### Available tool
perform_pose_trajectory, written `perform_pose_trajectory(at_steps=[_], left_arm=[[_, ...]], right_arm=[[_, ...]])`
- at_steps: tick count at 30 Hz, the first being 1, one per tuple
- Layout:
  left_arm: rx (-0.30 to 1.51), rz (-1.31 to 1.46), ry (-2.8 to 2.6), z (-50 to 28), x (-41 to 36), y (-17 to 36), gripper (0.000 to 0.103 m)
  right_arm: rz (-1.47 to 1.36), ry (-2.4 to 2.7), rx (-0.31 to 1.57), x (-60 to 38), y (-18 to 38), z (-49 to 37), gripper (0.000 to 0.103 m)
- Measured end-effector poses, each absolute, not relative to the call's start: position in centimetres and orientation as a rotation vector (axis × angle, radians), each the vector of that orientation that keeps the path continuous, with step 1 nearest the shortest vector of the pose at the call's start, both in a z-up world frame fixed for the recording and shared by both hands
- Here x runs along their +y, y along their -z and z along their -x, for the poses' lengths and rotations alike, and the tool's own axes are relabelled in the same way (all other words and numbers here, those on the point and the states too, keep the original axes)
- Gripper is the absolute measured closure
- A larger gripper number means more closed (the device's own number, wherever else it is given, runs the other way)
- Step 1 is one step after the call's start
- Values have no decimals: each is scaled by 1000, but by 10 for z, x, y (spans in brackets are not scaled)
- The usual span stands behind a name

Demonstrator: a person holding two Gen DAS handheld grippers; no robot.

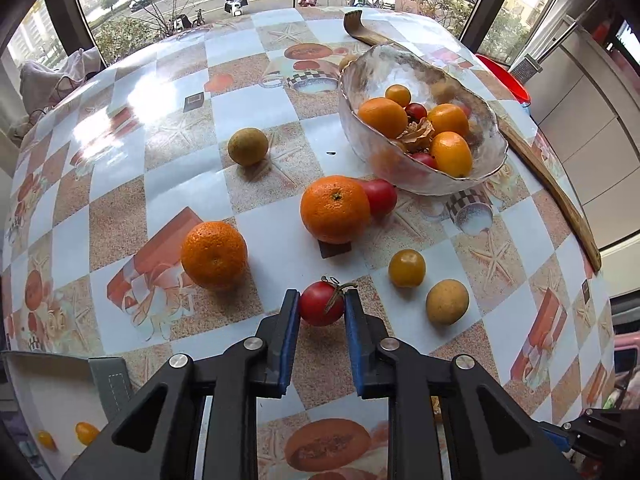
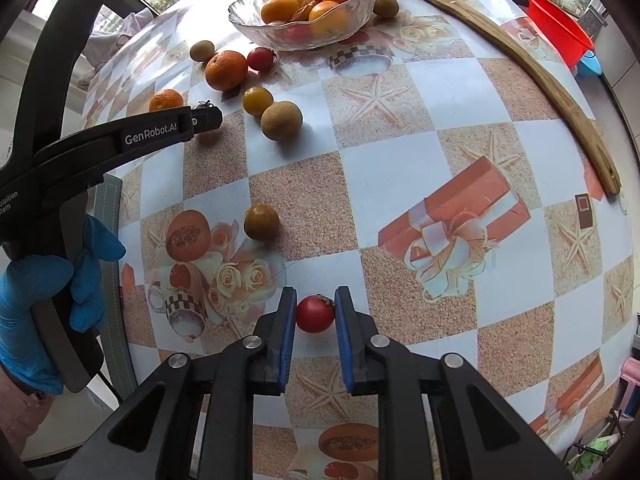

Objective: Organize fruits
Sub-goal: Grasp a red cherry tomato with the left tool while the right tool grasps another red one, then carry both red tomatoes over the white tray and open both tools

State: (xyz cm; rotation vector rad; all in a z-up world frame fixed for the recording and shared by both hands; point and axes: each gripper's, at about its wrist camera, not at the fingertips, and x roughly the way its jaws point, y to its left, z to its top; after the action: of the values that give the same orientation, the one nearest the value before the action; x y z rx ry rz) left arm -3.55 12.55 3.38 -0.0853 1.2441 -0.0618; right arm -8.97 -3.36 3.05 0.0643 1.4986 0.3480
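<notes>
A glass bowl (image 1: 420, 176) (image 2: 248, 24) holds several oranges and small tomatoes. In the left wrist view my left gripper (image 1: 322, 302) is shut on a red tomato (image 1: 320, 308) with a green stem, just above the table. Around it lie two oranges (image 1: 214, 254) (image 1: 335, 208), a red tomato (image 1: 382, 196), a yellow tomato (image 1: 407, 268) and two brown fruits (image 1: 447, 301) (image 1: 248, 146). In the right wrist view my right gripper (image 2: 315, 312) is shut on another red tomato (image 2: 315, 314) near the table's front. The left gripper (image 2: 208, 116) shows there too.
A long curved wooden piece (image 2: 520, 64) lies along the table's far right side. A red basin (image 2: 560, 32) stands beyond it. A yellow-brown fruit (image 2: 262, 222) lies alone mid-table. The patterned tablecloth (image 2: 400, 120) covers the round table.
</notes>
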Motion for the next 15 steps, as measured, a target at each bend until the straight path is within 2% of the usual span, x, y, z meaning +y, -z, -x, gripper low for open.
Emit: perform_pose_trajectory(at_steps=[15], left_arm=[[1229,199,-7,122,160,-70,79]], right_arm=[[-51,-399,1501,-43,-57,97,82]])
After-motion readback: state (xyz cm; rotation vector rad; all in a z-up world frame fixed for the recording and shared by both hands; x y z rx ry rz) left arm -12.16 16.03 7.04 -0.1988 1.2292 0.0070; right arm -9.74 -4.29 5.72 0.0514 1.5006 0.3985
